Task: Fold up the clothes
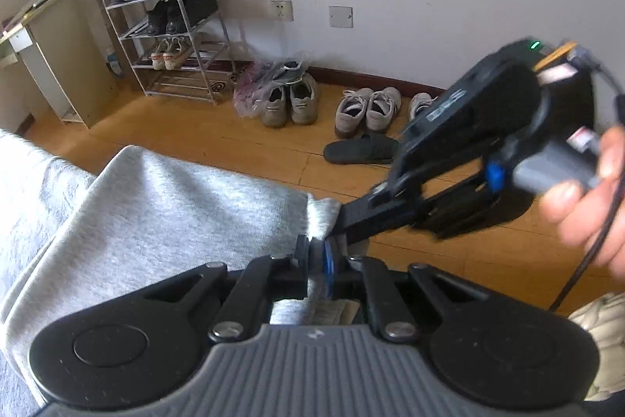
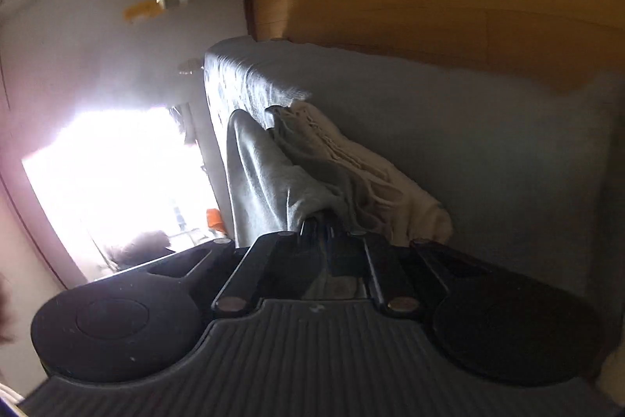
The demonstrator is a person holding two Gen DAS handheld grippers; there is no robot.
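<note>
Here, left hand-held gripper (image 1: pixel 318 256): jaws clenched on an edge of the grey garment (image 1: pixel 164 206). Right hand-held gripper (image 1: pixel 343 219), held in a hand (image 1: pixel 593 198): pinched tight on the same edge, just beside. Garment drapes leftward over the bed (image 2: pixel 488 151); wooden floor (image 1: pixel 273 159) beyond.

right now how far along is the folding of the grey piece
Early, by the look of it. Done: nothing lies folded flat yet. In hand: the left gripper and right gripper are both shut on the same edge of the grey garment, which hangs loosely over the bed. Left: laying it flat and making the folds; a cream garment also lies crumpled there.
</note>
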